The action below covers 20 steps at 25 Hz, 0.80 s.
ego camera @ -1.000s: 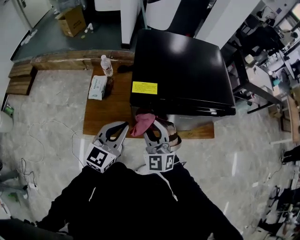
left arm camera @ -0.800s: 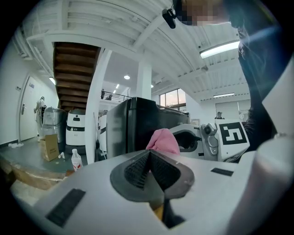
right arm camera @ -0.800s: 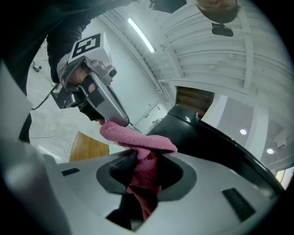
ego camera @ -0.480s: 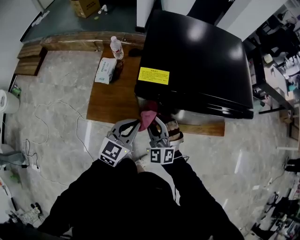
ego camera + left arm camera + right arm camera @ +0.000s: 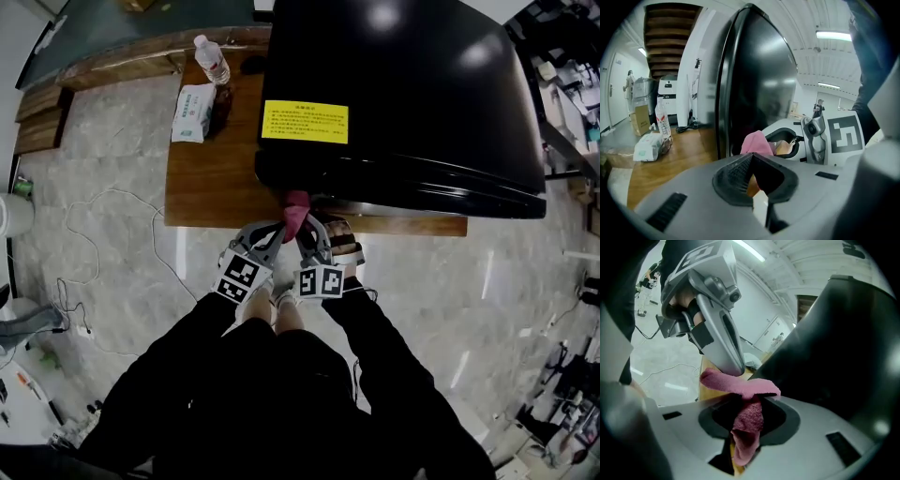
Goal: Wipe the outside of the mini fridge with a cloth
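Right gripper (image 5: 307, 232) jaws clamp the cloth (image 5: 296, 206) at the mini fridge (image 5: 403, 103) front; left gripper (image 5: 275, 232) jaws closed, empty; wiping seems barely started.

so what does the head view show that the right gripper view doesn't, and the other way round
Only the head view: the yellow label on the fridge top, the water bottle and tissue pack on the wooden board, and the person's black sleeves. Only the right gripper view: the pink cloth pinched between the right tongs' jaws and trailing down between them. Both: the black mini fridge, the cloth at its front, and the left tongs close beside the cloth.
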Tool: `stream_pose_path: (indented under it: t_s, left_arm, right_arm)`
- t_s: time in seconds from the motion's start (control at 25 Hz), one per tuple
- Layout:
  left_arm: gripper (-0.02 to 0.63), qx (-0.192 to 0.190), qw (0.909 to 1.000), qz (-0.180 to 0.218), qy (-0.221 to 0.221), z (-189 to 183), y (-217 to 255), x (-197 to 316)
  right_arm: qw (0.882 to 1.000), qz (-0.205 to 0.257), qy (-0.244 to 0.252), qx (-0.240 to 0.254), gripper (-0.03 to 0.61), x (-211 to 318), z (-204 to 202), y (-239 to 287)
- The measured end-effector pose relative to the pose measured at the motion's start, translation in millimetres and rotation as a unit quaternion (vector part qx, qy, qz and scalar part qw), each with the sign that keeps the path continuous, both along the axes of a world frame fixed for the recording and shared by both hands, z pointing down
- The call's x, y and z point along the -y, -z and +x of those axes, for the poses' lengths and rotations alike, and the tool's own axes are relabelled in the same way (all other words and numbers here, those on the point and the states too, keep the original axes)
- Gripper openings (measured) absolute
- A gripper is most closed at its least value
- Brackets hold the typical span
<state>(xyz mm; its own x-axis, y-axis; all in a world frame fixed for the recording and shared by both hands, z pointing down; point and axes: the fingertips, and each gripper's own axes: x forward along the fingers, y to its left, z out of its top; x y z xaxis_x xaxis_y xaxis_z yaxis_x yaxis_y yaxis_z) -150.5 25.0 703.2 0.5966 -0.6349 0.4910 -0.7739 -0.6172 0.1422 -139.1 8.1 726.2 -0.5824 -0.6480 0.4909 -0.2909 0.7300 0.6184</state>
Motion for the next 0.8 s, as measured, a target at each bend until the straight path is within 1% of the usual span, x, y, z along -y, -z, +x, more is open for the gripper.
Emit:
stream_pose_path:
  t_s: [0.16, 0.28, 0.36, 0.48, 0.56, 0.64, 0.72, 0.8]
  left_arm:
    - [0.006, 0.014, 0.9994, -0.033, -0.004, -5.7, -52.6, 6.9]
    - [0.006, 0.027, 0.9981, -0.055, -0.007, -5.2, -79.7, 7.0]
    - [0.006, 0.027, 0.9975, -0.065, -0.007, -4.4, -86.7, 4.3]
    - [0.006, 0.003, 0.9979, -0.065, -0.002, -4.1, -75.4, 5.6]
    - [0.006, -0.011, 0.9983, -0.057, -0.005, -4.6, -62.0, 7.3]
    - [0.006, -0.014, 0.9985, -0.05, -0.018, -5.8, -48.8, 5.0]
    - [0.006, -0.014, 0.9984, -0.041, -0.037, -6.2, -31.9, -1.1]
    - [0.006, -0.01, 0.998, -0.021, -0.06, -4.6, -7.6, -8.2]
  right_arm:
    - [0.999, -0.028, -0.012, -0.018, 0.12, 2.9, -5.5, -54.7]
    - [0.997, -0.059, -0.027, -0.035, 0.12, 3.9, -2.9, -85.2]
    - [0.995, -0.078, -0.041, -0.043, 0.12, 2.8, -0.8, -95.3]
    - [0.991, -0.105, -0.052, -0.058, 0.121, 3.2, 0.0, -101.2]
    - [0.989, -0.124, -0.05, -0.059, 0.124, 1.5, -2.0, -97.0]
    - [0.989, -0.131, -0.048, -0.045, 0.124, -4.0, -3.1, -78.1]
    - [0.991, -0.123, -0.056, -0.025, 0.124, -11.1, 2.7, -46.7]
    - [0.991, -0.109, -0.077, -0.002, 0.126, -17.4, 16.0, -8.6]
